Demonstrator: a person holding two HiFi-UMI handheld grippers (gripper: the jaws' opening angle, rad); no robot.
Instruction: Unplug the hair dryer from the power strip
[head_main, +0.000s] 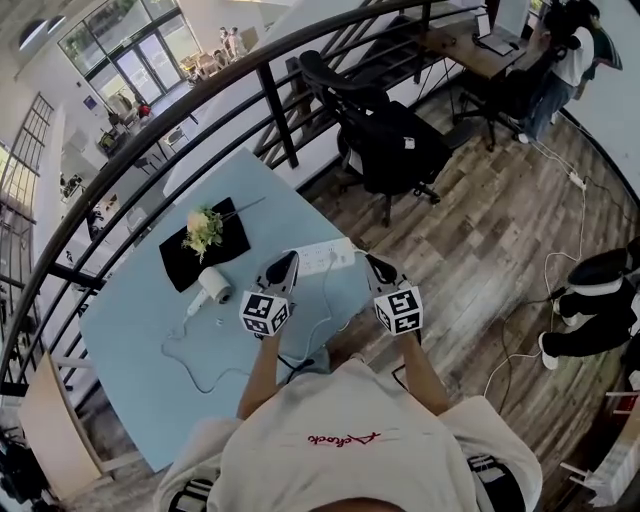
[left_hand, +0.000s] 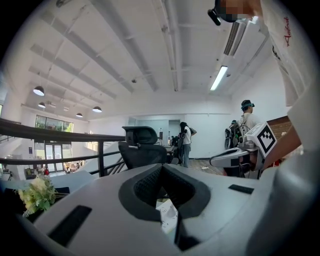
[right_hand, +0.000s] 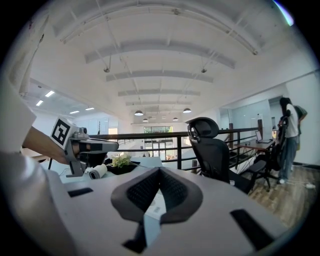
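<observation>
On the light blue table (head_main: 130, 330) the white power strip (head_main: 322, 257) lies near the far right edge. It also shows through the jaw gaps, as the strip (left_hand: 168, 212) and the strip (right_hand: 155, 209). The white hair dryer (head_main: 213, 287) lies to its left, its thin cord (head_main: 200, 352) looping over the table; it appears again as the dryer (right_hand: 97, 171). My left gripper (head_main: 287, 262) hangs shut and empty just left of the strip. My right gripper (head_main: 376, 264) is shut and empty off the strip's right end. Both point nearly level, and whether a plug sits in the strip is hidden.
A black tray (head_main: 180, 262) with a flower bunch (head_main: 204, 231) lies behind the dryer. A black railing (head_main: 270, 100) runs past the table's far side. A black office chair (head_main: 392, 142) stands beyond the strip. A person (head_main: 598, 292) crouches on the wooden floor at right.
</observation>
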